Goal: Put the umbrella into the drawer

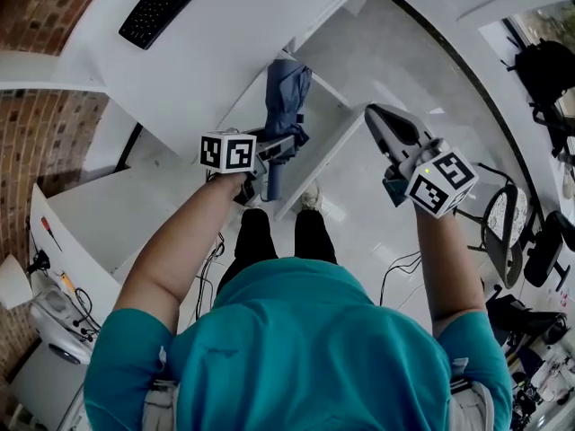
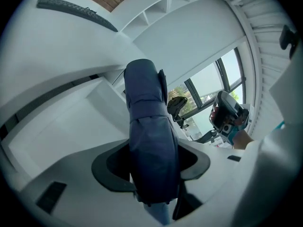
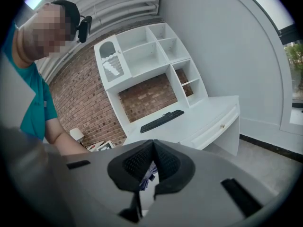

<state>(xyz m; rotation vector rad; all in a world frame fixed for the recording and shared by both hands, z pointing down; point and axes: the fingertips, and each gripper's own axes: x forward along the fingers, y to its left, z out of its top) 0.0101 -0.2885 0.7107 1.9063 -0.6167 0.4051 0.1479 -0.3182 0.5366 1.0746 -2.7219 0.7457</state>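
Left tongs (image 2: 154,162) clamped on folded umbrella (image 2: 147,122), canopy sticking fwd; right tongs (image 3: 152,148) closed, empty.

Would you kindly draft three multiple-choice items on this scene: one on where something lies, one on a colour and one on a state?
1. Where does the keyboard lie?
A. On the white desk top
B. Inside the drawer
C. On the floor

2. What colour is the folded umbrella?
A. Red
B. Dark blue
C. Yellow

3. How do the right tongs stand?
A. Closed on the umbrella
B. Wide apart
C. Together, with nothing held

Answers:
1 A: the head view shows the keyboard lying flat on the desk top.
2 B: the left gripper view shows dark blue fabric gripped in the left tongs.
3 C: in the right gripper view the pads meet and nothing sits between them.
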